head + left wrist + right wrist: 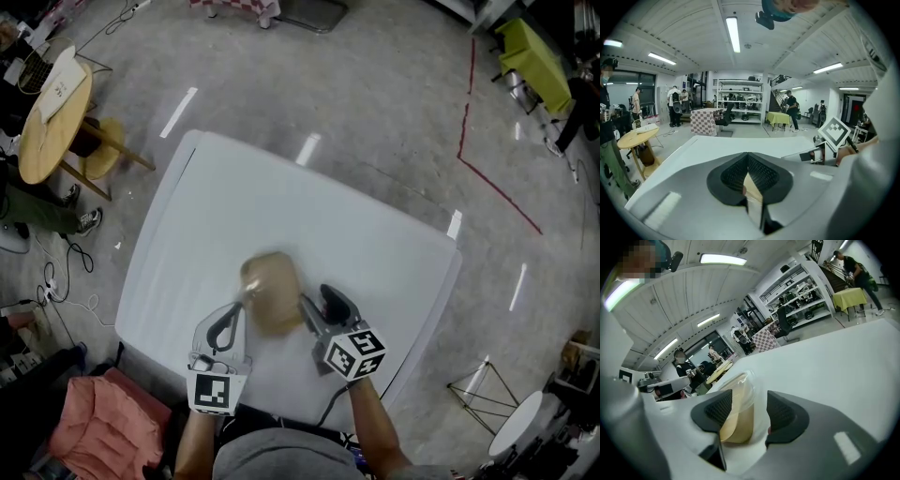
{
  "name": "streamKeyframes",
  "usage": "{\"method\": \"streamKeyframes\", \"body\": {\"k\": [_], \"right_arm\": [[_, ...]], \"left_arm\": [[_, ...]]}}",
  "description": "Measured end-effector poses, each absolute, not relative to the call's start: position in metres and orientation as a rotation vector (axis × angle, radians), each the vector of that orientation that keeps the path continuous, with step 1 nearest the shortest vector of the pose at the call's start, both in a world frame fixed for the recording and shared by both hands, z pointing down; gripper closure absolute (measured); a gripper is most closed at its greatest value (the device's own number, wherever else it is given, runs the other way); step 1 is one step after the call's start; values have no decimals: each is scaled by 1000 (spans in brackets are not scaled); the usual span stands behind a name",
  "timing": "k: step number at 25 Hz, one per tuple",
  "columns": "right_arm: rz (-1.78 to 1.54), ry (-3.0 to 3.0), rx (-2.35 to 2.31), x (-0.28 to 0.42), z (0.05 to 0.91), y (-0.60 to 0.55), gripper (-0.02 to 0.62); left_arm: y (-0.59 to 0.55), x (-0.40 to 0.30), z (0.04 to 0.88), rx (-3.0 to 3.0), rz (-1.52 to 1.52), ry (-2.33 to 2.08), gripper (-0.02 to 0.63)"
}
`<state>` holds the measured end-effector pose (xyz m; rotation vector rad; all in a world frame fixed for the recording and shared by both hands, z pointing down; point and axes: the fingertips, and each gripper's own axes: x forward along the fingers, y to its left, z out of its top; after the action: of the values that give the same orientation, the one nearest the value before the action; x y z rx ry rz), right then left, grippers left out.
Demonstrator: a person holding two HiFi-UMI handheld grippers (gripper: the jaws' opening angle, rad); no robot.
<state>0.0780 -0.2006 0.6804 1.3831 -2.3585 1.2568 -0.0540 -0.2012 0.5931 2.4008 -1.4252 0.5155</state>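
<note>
A tan, flat thing in a clear plastic bag (pixel 272 291) hangs blurred just above the white table (pixel 281 206), near its front edge, between my two grippers. My left gripper (pixel 240 304) is shut on the bag's left edge. In the left gripper view its jaws (pixel 747 174) meet on a thin tan sliver (pixel 751 186). My right gripper (pixel 315 304) is at the bag's right side. In the right gripper view its jaws (pixel 749 411) stand apart, with the tan bag (pixel 736 420) in the gap, close against the left jaw.
A round wooden table (pixel 52 112) with papers stands at the far left. A pink cloth (pixel 98 427) lies on the floor at the lower left. Red tape (pixel 487 169) marks the floor to the right, by a yellow-green table (pixel 534 52). A wire stand (pixel 478 384) is at the lower right.
</note>
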Motion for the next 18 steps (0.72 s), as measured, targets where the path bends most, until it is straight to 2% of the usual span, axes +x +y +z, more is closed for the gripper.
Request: {"method": "streamKeyframes", "body": {"k": [3, 12, 16, 18], "right_arm": [[1245, -2357, 1381, 78, 681, -202, 371], [1244, -2356, 1370, 75, 681, -203, 439], [1249, -2346, 1388, 77, 679, -201, 504], [1255, -2344, 1393, 77, 678, -200, 516]], "left_arm": [[-203, -55, 594, 2396, 514, -1432, 594], [-205, -58, 593, 2379, 497, -1458, 594], [-203, -59, 592, 2387, 498, -1459, 594], [-201, -60, 591, 2390, 493, -1459, 594]]}}
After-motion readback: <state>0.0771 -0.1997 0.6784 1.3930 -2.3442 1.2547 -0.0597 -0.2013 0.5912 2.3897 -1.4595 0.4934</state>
